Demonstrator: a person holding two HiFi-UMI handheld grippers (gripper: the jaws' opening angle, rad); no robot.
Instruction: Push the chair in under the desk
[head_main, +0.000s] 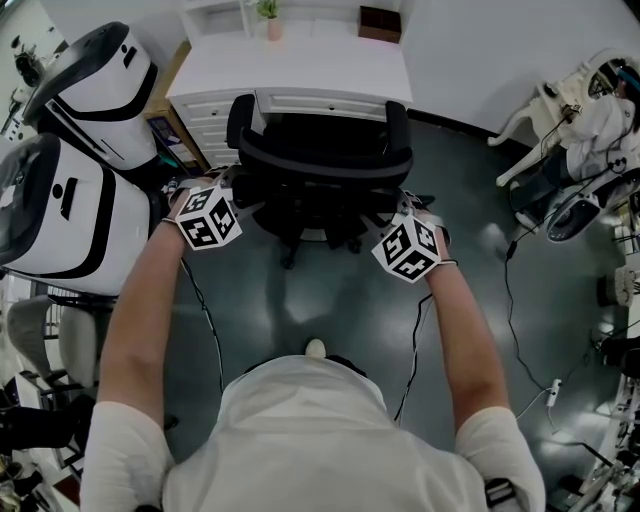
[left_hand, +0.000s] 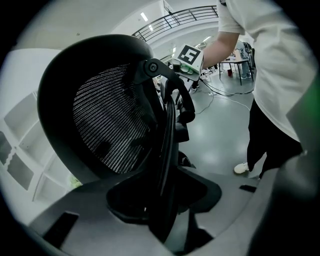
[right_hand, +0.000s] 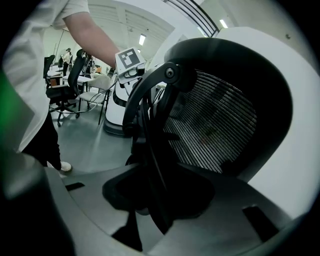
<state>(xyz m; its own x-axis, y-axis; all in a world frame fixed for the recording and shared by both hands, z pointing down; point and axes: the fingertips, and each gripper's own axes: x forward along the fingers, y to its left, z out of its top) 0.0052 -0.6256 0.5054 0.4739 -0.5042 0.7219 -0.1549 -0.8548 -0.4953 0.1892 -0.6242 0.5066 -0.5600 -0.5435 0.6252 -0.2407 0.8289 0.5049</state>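
Head view, looking steeply down: a black office chair (head_main: 320, 165) with a curved backrest stands facing a white desk (head_main: 300, 70). Its armrests are close to the desk's drawer front, and its wheeled base shows on the dark grey floor (head_main: 340, 300) just behind. The person's bare arms reach forward, with the left gripper (head_main: 222, 200) at the backrest's left edge and the right gripper (head_main: 405, 228) at its right edge. Two large white machines (head_main: 90, 150) stand near the chair's left side, and cables (head_main: 510, 290) trail across the floor. Left gripper view: the chair's mesh back (left_hand: 107, 125) fills the frame, and the grey jaws are closed on the thin black rim of the backrest, which runs down between them. Right gripper view: a mirror of this, with mesh (right_hand: 215, 127) on the right and the jaws clamped on the opposite rim. The seat appears largely under the desk already, so little travel seems left. The chair is probably fairly heavy but rolls easily on its castors. The rim is stiff plastic and a sound place to hold, whereas the mesh would give. An even push from both sides should keep it from swivelling or catching an armrest on the desk.
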